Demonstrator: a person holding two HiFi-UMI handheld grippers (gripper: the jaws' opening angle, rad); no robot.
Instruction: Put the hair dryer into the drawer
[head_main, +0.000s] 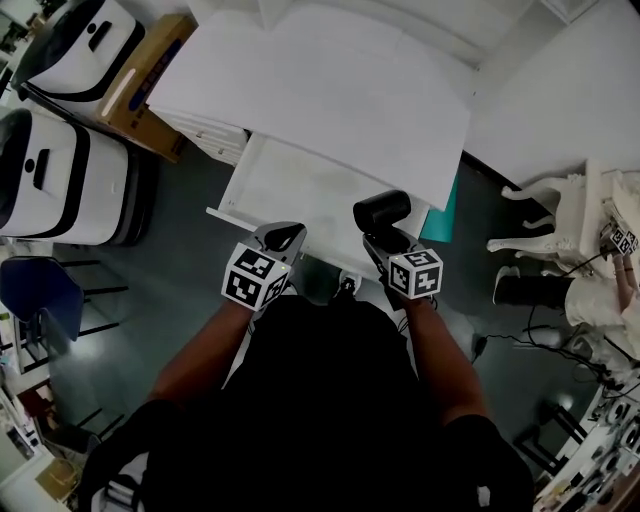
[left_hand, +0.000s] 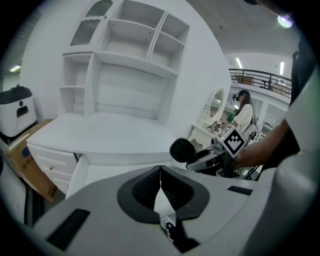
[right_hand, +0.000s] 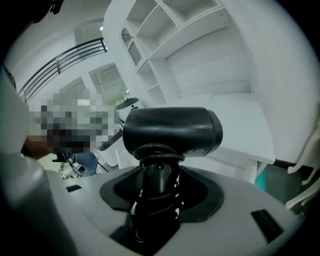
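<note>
The right gripper (right_hand: 159, 192) is clenched on the handle of the black hair dryer (right_hand: 172, 131), whose cord is wound round that handle; the open white drawer (head_main: 285, 190) lies just ahead of both grippers, under the bench (head_main: 320, 90) top; the left gripper (left_hand: 160, 185), beside the right, is pressed closed on nothing.

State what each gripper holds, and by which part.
The right gripper clamps the black hair dryer by its cord-wrapped handle. The left gripper is shut on nothing.

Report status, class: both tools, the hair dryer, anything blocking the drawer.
Left tool shut, empty. Right tool shut on hair dryer handle. Drawer open, nothing seen blocking.
</note>
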